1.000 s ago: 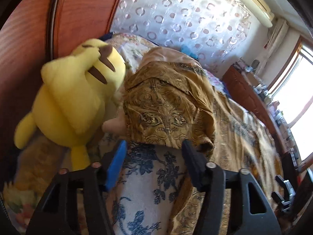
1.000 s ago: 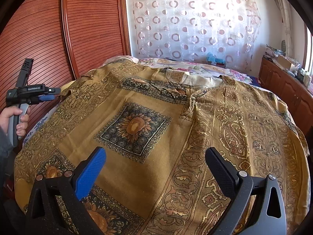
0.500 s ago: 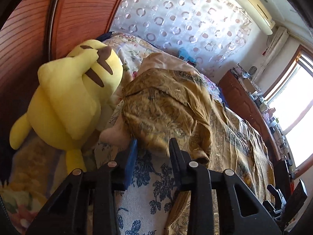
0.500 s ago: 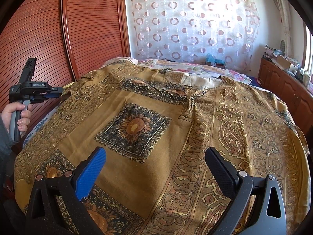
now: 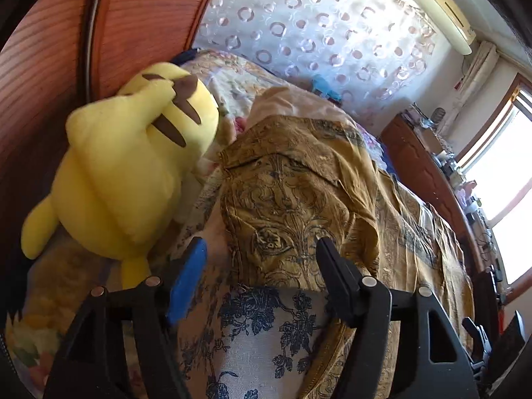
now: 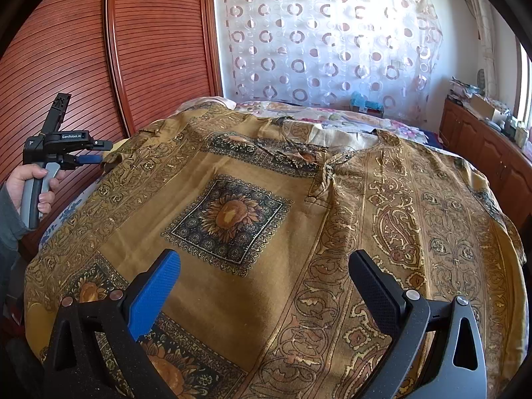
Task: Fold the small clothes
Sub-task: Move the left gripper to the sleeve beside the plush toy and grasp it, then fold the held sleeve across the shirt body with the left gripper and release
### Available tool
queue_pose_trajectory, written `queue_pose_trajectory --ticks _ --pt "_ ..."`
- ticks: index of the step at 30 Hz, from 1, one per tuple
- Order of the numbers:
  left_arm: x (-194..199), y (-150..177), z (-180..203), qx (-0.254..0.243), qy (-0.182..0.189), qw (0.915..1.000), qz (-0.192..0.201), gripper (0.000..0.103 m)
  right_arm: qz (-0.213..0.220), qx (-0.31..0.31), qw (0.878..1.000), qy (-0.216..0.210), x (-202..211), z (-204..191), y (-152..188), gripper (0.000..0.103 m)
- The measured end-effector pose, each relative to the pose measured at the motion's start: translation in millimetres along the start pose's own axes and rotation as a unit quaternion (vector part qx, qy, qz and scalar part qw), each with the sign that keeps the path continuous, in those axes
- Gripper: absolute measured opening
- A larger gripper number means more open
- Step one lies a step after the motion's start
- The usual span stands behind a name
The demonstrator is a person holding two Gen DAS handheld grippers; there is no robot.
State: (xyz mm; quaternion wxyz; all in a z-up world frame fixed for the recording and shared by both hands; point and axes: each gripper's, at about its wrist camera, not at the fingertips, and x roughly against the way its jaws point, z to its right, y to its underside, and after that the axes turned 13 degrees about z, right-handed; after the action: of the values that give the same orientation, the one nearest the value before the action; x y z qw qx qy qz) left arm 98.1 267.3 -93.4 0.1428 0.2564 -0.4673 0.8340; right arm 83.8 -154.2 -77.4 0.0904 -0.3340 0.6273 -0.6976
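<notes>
The shirt lay spread flat across the bed. The left claw was opening at the sleeve's edge, gripping nothing, beside a yellow plush toy. The right claw hovered wide open and empty above the shirt.

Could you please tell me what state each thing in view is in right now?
Left gripper: jaws opening, nothing clamped.
Right gripper: open, empty, above the shirt.
Patterned shirt: spread flat, unfolded; sleeve bunched.
Yellow plush toy: leaning against the wardrobe.
Wardrobe: doors closed.
</notes>
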Motion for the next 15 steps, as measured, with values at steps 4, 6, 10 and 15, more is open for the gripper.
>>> queue_pose_trajectory --ticks 4,6,10,15 --pt "-5 2 0 0.006 0.017 0.9998 -0.009 0.058 0.000 0.000 1.000 0.000 1 0 1 0.101" --pt "-7 2 -1 0.017 0.022 0.9995 -0.018 0.043 0.001 0.000 1.000 0.000 1 0 1 0.101" --pt "-2 1 5 -0.003 0.025 0.9996 -0.009 0.019 0.001 0.000 1.000 0.000 1 0 0 0.101" --pt "14 -9 18 -0.035 0.021 0.9989 0.023 0.010 0.001 0.000 1.000 -0.001 1 1 0 0.101"
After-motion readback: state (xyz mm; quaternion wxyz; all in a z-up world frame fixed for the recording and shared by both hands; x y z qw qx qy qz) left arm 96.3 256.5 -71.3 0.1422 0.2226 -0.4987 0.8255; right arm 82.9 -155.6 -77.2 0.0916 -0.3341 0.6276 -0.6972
